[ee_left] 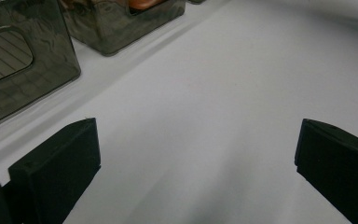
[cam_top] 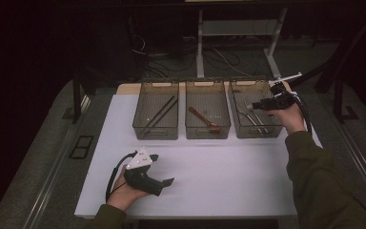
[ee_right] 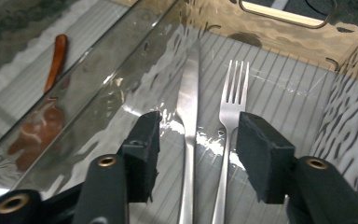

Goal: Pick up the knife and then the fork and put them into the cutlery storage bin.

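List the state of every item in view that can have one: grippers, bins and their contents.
Left gripper: open, empty, low over the white table.
Right gripper: open above the knife and fork, pressing on neither.
Knife, fork: lying flat, side by side in the right bin.
Chopsticks: lying in the left bin.
Wooden spoon: lying in the middle bin.

left tool (cam_top: 164, 183) rests low, jaws wide; right tool (ee_right: 193, 140) raised, jaws parted.
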A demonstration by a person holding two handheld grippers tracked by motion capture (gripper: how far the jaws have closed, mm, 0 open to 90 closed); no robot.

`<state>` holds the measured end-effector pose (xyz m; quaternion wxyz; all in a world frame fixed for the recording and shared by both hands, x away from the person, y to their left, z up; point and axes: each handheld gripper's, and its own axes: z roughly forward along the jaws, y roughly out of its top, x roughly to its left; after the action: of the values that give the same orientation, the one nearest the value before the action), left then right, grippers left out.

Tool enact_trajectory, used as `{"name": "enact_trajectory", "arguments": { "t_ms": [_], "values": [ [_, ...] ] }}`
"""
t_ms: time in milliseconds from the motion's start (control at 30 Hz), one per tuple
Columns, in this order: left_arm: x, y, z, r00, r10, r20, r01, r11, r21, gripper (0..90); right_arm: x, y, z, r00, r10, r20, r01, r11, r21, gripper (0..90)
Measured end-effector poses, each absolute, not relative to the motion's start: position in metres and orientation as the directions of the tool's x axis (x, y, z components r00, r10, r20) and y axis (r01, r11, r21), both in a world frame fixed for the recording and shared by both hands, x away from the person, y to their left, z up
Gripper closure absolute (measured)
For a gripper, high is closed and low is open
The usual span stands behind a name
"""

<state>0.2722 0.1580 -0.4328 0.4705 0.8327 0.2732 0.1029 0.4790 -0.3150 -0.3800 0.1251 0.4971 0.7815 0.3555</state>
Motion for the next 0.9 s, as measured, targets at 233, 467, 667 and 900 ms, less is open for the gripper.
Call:
{"name": "enact_trajectory", "arguments": {
  "t_ms": [233, 467, 667, 900],
  "values": [
    [0.273, 0.158, -0.433, 0.829, 0.552, -0.088, 0.362, -0.41, 0.837, 0.0, 0.457, -0.318, -0.371, -0.516, 0.839, 0.174, 0.634, 0.237, 0.736, 40.1],
    [0.273, 0.157, -0.433, 0.832, 0.548, -0.089, 0.363, -0.416, 0.833, 0.0, 0.426, -0.318, -0.362, -0.57, 0.806, 0.159, 0.57, 0.249, 0.783, 36.6],
    [0.273, 0.157, -0.433, 0.832, 0.546, -0.098, 0.372, -0.417, 0.829, 0.0, 0.398, -0.316, -0.363, -0.62, 0.771, 0.148, 0.525, 0.267, 0.808, 32.3],
    [0.273, 0.157, -0.433, 0.831, 0.547, -0.105, 0.377, -0.413, 0.829, 0.0, 0.369, -0.312, -0.368, -0.653, 0.741, 0.16, 0.492, 0.254, 0.832, 28.8]
  ]
}}
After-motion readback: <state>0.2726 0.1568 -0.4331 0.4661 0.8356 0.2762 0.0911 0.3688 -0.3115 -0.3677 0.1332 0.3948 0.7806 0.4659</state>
